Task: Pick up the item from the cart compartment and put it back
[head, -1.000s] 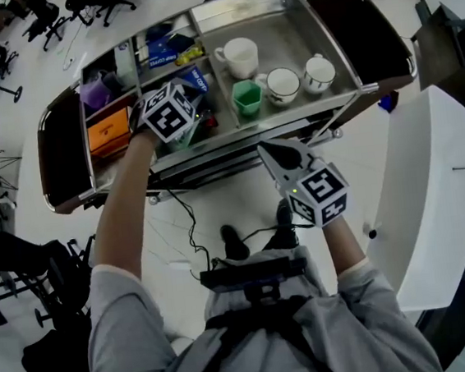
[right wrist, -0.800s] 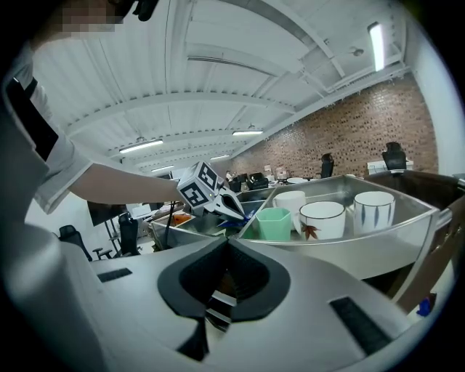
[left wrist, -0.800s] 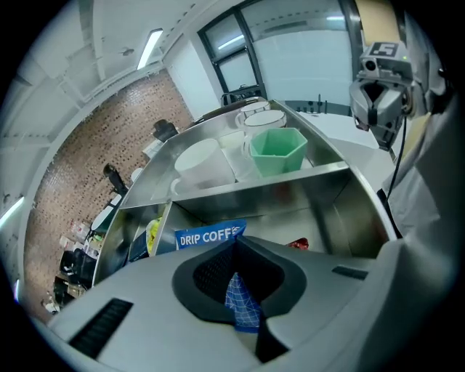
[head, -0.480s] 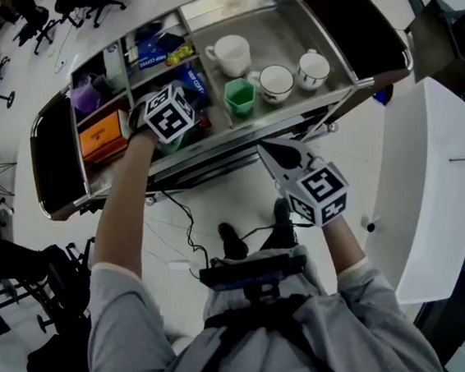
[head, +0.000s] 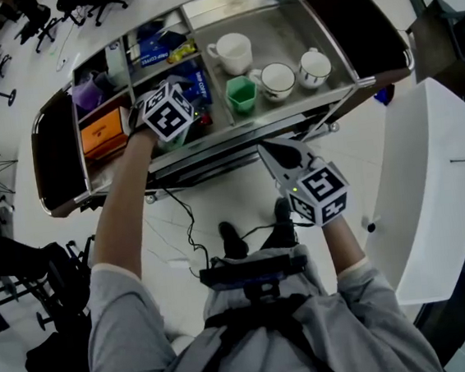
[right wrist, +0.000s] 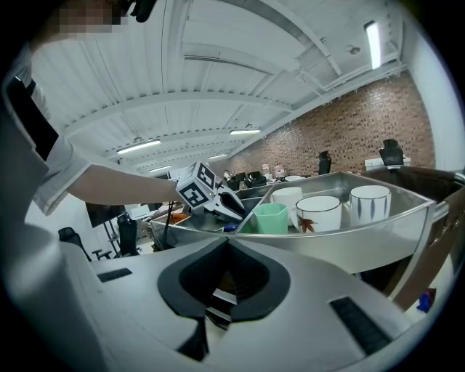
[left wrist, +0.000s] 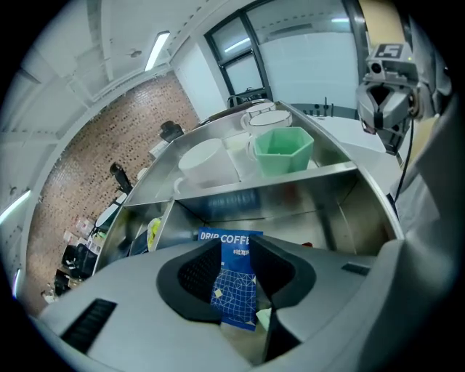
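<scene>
Coffee packet (left wrist: 236, 283) stands in cart compartment (left wrist: 305, 211) inside left tool (left wrist: 237, 251), jaws just spreading apart; right tool (right wrist: 227, 254) pressed together.

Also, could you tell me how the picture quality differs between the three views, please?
Head view: dim, bluish, the cart rim bowed by the wide lens. Left gripper view: heavy fisheye, dark corners, yet the coffee packet print reads sharp. Right gripper view: fisheye, the ceiling light glares, the cup is crisp.

Drip coffee packet (left wrist: 236, 287) between the left hand-held gripper's (left wrist: 236, 251) jaws, which have just been opening. Its edges are partly hidden behind them, and its smaller print is unreadable.
</scene>
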